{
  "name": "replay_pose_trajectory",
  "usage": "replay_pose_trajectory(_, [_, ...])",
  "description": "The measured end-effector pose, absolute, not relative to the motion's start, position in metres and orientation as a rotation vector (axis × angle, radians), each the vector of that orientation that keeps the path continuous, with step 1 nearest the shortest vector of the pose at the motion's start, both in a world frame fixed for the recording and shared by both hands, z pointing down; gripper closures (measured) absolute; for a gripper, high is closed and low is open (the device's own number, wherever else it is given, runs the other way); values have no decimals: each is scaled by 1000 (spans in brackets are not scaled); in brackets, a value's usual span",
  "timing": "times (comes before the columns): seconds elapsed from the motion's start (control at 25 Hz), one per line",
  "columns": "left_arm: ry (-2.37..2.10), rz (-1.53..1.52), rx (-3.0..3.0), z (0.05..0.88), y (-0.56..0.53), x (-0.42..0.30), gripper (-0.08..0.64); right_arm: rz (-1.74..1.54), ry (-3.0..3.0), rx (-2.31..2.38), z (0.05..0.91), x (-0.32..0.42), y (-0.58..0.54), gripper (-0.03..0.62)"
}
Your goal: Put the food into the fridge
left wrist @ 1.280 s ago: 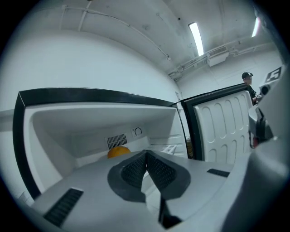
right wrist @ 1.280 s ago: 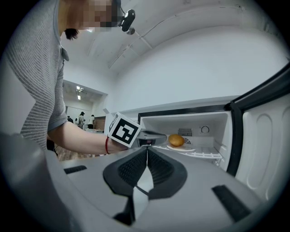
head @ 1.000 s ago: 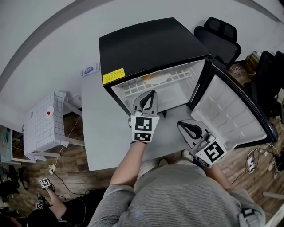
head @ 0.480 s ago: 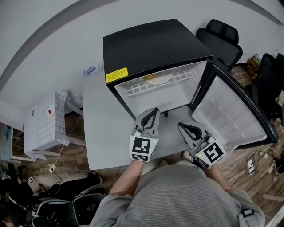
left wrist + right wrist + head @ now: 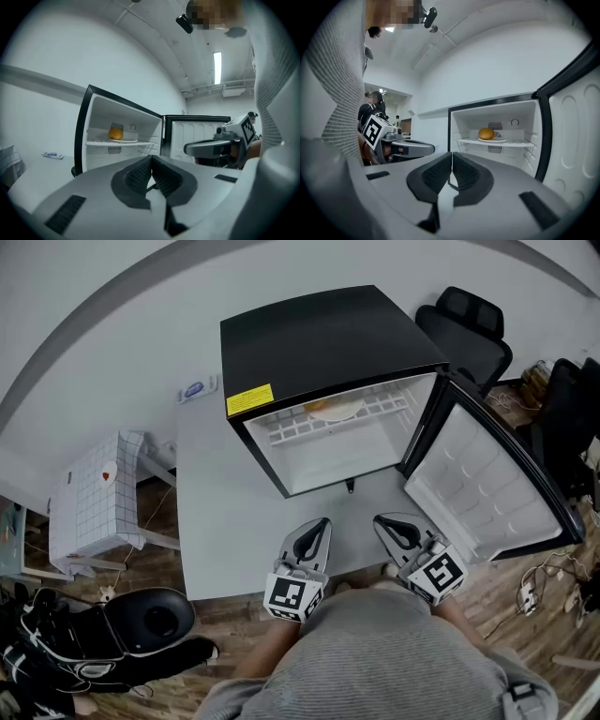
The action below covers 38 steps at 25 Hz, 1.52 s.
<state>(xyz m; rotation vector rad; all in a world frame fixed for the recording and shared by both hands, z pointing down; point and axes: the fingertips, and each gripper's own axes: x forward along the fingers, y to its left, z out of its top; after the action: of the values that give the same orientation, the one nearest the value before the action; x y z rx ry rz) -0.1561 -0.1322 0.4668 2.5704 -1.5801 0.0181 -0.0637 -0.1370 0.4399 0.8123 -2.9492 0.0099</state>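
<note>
The black mini fridge [image 5: 319, 338] stands on the grey table with its door [image 5: 487, 486] swung wide to the right. An orange bun [image 5: 116, 134] [image 5: 486, 134] lies on a white plate [image 5: 334, 409] on the fridge's wire shelf. My left gripper [image 5: 314, 538] is shut and empty, held near the table's front edge, well back from the fridge. My right gripper [image 5: 400, 531] is beside it, also shut and empty. Each gripper sees the other one: the right gripper [image 5: 213, 148] from the left, the left gripper [image 5: 405, 148] from the right.
A small blue and white item [image 5: 191, 388] lies on the table's far left corner. A black office chair [image 5: 467, 320] stands behind the fridge. A white checked side table [image 5: 96, 504] is at the left. A black helmet-like object [image 5: 141, 620] is on the floor, lower left.
My left gripper has drawn back from the fridge opening toward the table's front edge. The right gripper has hardly moved. A dark round object has come into view on the floor at lower left.
</note>
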Motion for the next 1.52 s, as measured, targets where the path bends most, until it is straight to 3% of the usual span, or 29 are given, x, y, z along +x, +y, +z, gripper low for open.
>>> replay_pose_trajectory(0.4, [-1331, 186, 2771, 490, -111, -94, 549, 85, -2876, 671, 491, -88, -94, 580])
replay_pose_trajectory(1.52, [-1393, 155, 2721, 492, -116, -120, 549, 10, -2841, 766, 480, -89, -103, 580])
